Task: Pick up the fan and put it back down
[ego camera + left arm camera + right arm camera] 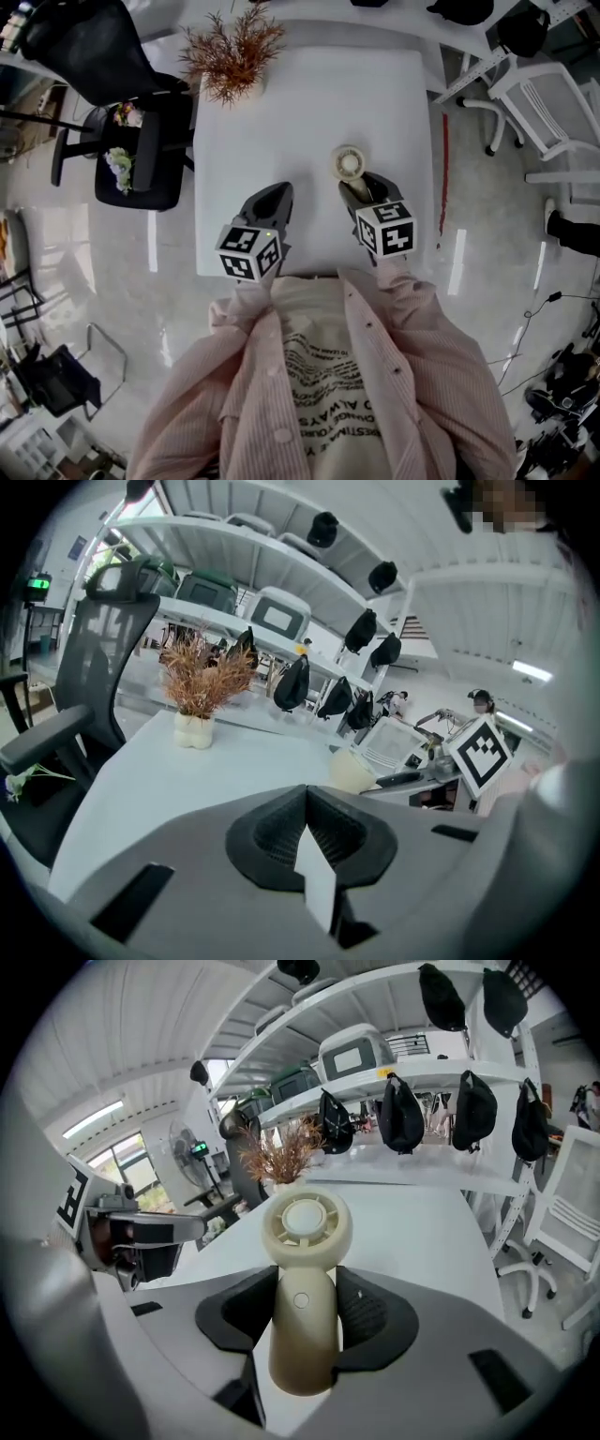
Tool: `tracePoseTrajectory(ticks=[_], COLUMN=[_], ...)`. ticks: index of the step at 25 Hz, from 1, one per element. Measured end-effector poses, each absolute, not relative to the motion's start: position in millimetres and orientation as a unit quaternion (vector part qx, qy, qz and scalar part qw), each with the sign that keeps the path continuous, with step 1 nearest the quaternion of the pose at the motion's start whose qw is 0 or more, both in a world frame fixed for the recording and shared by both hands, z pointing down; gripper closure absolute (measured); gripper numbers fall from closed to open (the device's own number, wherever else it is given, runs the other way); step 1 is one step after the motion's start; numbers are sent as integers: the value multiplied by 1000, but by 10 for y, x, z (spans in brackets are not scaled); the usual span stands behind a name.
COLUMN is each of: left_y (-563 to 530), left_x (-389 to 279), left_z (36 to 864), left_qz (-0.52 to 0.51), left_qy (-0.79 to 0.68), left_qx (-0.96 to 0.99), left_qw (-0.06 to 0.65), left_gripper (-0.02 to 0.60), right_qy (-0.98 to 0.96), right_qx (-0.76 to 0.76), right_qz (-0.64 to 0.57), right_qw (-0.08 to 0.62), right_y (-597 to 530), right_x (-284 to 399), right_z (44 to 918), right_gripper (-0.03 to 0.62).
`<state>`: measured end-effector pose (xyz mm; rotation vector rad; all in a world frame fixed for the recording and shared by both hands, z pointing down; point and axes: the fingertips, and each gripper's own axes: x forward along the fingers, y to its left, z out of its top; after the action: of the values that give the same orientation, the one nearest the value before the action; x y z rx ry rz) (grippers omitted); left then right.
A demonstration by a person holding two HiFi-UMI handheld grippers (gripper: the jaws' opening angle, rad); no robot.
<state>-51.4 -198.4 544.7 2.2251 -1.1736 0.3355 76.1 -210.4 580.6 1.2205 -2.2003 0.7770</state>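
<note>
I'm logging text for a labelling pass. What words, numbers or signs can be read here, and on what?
"ALWAYS", probably: print on the person's shirt; its other lines are too warped to read.
The green lit sign: too small to read.
The cubes on the left hand-held gripper and right hand-held gripper: black-and-white square markers, no letters.
The fan: no print visible.

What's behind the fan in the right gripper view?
A dried plant in a white vase at the table's far end. The fan's head covers the tabletop directly behind it.
</note>
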Motion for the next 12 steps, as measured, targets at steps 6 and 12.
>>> tracePoseTrajectory(ticks=[6, 12], left_y=[-2011, -2001], left_x=[-589, -682], left_z=[5151, 4877], left_qz=[112, 105], left_qy=[-453, -466], left_qx=[847, 851], left_qw=[256, 220], left_gripper=[580, 580], right_qy=[-830, -845], right_qx=[444, 450], right_qz=[278, 257], right_qw=[193, 131], right_y=[-2141, -2157], right_x=[751, 785], right_z=[5421, 4987], right_gripper=[410, 410])
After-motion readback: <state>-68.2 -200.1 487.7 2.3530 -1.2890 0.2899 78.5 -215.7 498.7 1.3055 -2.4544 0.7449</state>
